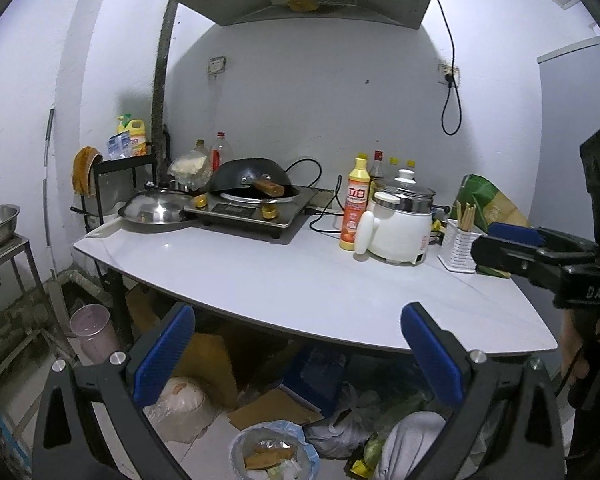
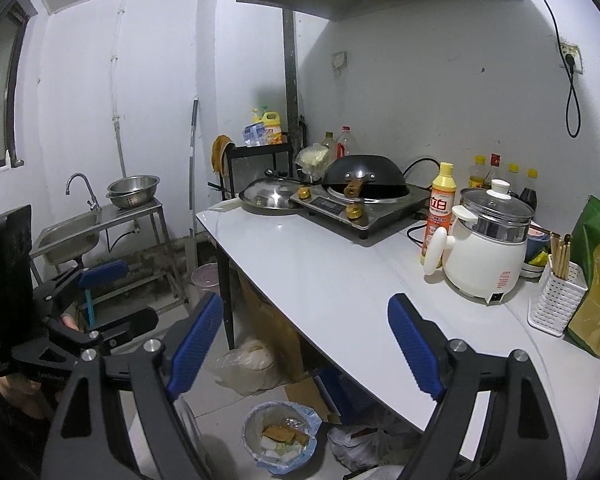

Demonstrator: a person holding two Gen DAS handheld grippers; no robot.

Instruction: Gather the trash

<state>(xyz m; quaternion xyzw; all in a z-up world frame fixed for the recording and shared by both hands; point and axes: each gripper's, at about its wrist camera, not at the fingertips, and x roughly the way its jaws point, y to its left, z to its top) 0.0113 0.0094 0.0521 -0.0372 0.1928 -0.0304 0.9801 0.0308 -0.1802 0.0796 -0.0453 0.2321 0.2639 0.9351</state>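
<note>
Down on the tiled floor, just in front of the near edge of the tabletop, stands a small round trash bin lined with a pale blue plastic bag (image 1: 274, 454), holding brown cardboard scraps and pale wrappers. Just right of it lies a crumpled grey plastic bag (image 1: 340, 432), and to its left a clear bag with something pinkish-white inside (image 1: 184, 404); a flat piece of brown cardboard (image 1: 274, 410) sits between them, under the tabletop.

The left claw (image 1: 300, 356) hangs above the bin with its blue-padded fingers (image 1: 166, 356) wide apart and nothing between them. The right claw (image 2: 306, 344) is likewise spread apart and empty, hovering over the near edge of the white tabletop (image 2: 332, 280).

On the tabletop, a white electric cooking pot with a glass lid (image 2: 486, 248) stands to the right, touching an orange-and-yellow dish soap bottle (image 2: 438, 208) on its left. Right of the pot is a white perforated holder of wooden chopsticks (image 2: 556, 296), beside a green and tan paper bag (image 2: 592, 280). Farther back, a black wok with a wooden handle (image 2: 364, 178) rests on a steel induction cooker (image 2: 356, 210), with a shiny steel lid (image 2: 270, 196) to its left. Far left stands a steel sink with a tap (image 2: 70, 236).
</note>
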